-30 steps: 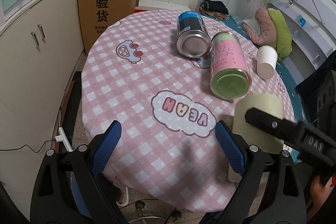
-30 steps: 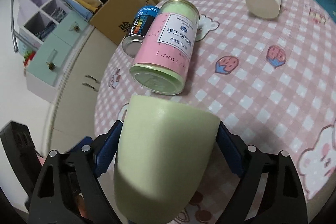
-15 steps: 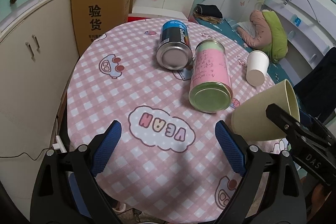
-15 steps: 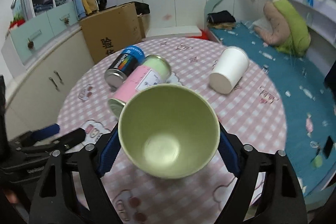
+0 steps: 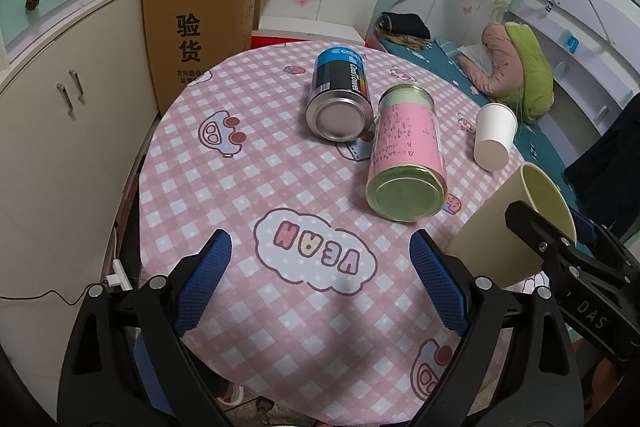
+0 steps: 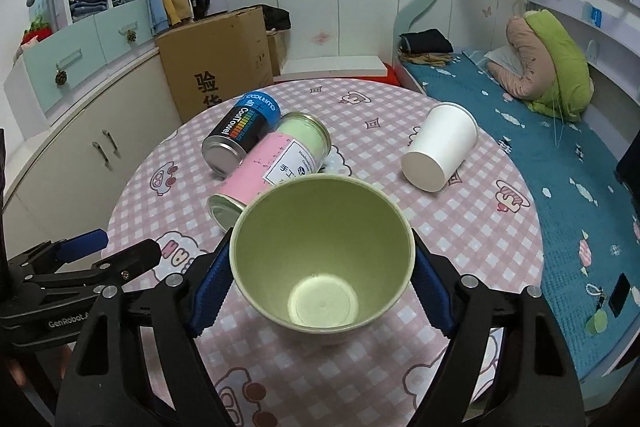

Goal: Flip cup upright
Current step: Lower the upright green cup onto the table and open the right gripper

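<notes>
Right wrist view, green cup (image 6: 322,259) interior, right fingers (image 6: 432,291) clamping it, left view, left fingers (image 5: 202,287) wide.

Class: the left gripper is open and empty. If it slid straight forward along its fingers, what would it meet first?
Probably the pink tablecloth by the cloud print, since the left gripper looks angled downward; depth is unclear.

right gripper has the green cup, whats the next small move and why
Probably finish the tilt and lower it. The right gripper is shut on the green cup, mouth facing the camera, and in the left wrist view the cup leans over the table edge, base down. So level it and set it down on bare cloth.
</notes>
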